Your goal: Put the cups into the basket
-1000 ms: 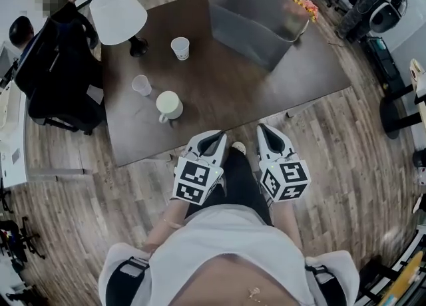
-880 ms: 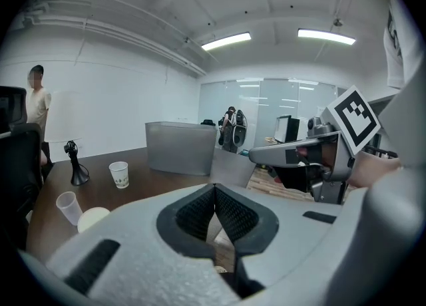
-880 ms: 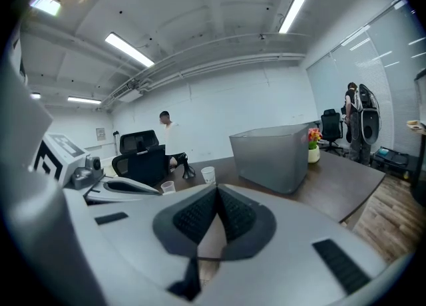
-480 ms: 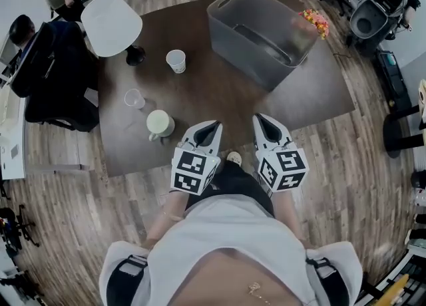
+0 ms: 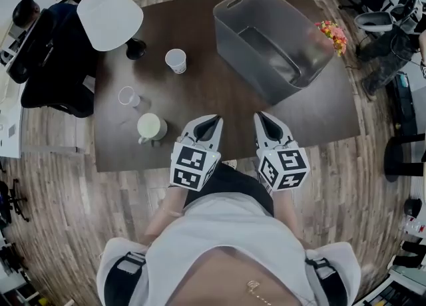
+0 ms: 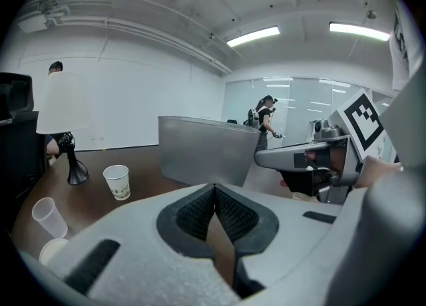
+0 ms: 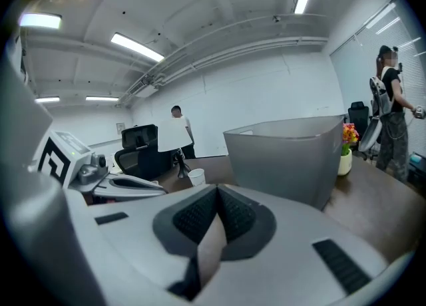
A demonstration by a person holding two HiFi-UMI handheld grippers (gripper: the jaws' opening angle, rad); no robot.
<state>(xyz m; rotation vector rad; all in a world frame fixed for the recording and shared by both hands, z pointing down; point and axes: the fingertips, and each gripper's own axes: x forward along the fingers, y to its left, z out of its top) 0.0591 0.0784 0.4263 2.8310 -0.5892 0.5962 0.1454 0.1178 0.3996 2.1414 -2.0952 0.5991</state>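
- Tabletop [image 5: 219, 98]: a dark brown surface on a wood floor; I see it from steeply above in the head view.
- Basket [image 5: 286, 22]: grey and empty, standing on the far right part of the tabletop.
- Lamp [image 5: 108, 16]: white shade over a black base, at the far left corner.
- Left claw [image 5: 212, 120]: over the near edge of the tabletop, pointing at the basket; in its own view I read the pads pressed together with nothing between them.
- Right claw [image 5: 261, 117]: just beside the left one, likewise pressed together and empty.
- Cream mug [image 5: 151, 127]: upright on the tabletop, near the left claw and to its left, outside the basket.
- Paper cup [image 5: 176, 60]: upright, between the lamp base and the basket.
- Clear cup [image 5: 128, 96]: upright, between the paper cup and the mug, toward the left edge.
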